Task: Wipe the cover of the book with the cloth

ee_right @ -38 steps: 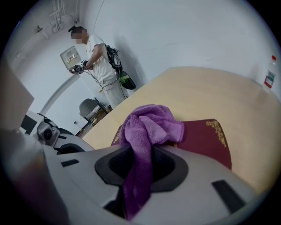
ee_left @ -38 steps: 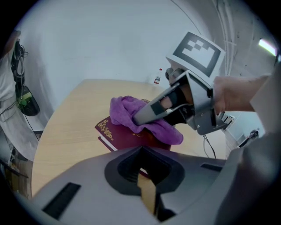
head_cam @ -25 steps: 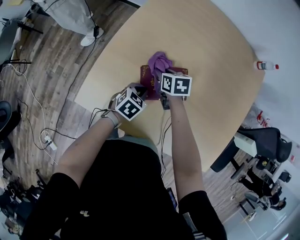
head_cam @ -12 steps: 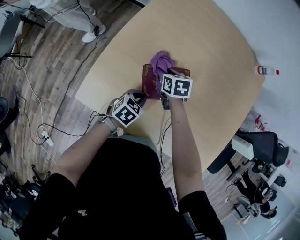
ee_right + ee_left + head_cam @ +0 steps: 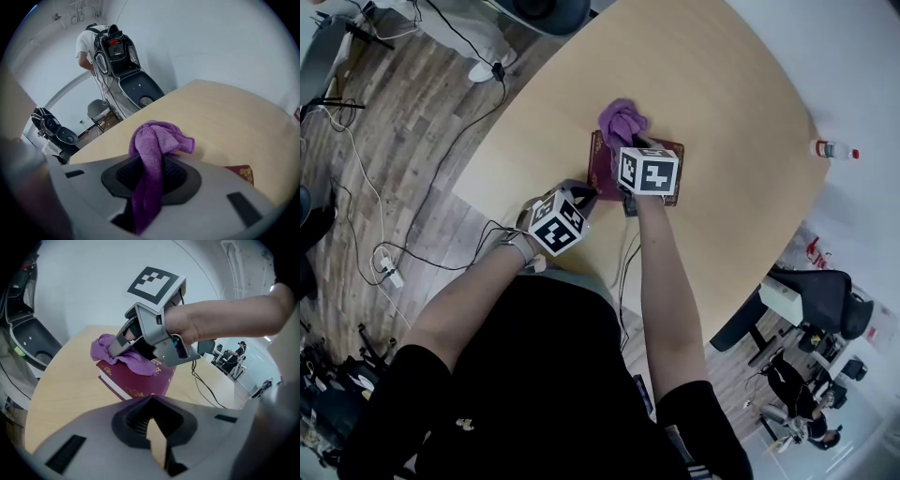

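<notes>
A dark red book point(image 5: 602, 172) lies flat on the beige round table point(image 5: 722, 112). A purple cloth point(image 5: 621, 119) is bunched on the book's far edge. My right gripper point(image 5: 630, 142) is over the book, shut on the cloth point(image 5: 152, 150), which hangs between its jaws point(image 5: 149, 171). One gold-printed corner of the book point(image 5: 242, 174) shows at the lower right. In the left gripper view the book point(image 5: 143, 380), the cloth point(image 5: 112, 351) and the right gripper point(image 5: 125, 341) are straight ahead. My left gripper point(image 5: 583, 193) hovers just short of the book's near corner, jaws point(image 5: 151, 401) together and empty.
A plastic bottle point(image 5: 832, 149) lies at the table's far right. A black cable point(image 5: 206, 385) trails over the table by the right arm. Cables point(image 5: 403, 253) run across the wood floor on the left. Office chairs point(image 5: 820, 295) stand at the right, and a person point(image 5: 89, 44) is beyond the table.
The left gripper has drawn back a little from the book toward the table's near edge. The right gripper keeps the cloth on the book's far side, shifted only slightly.
</notes>
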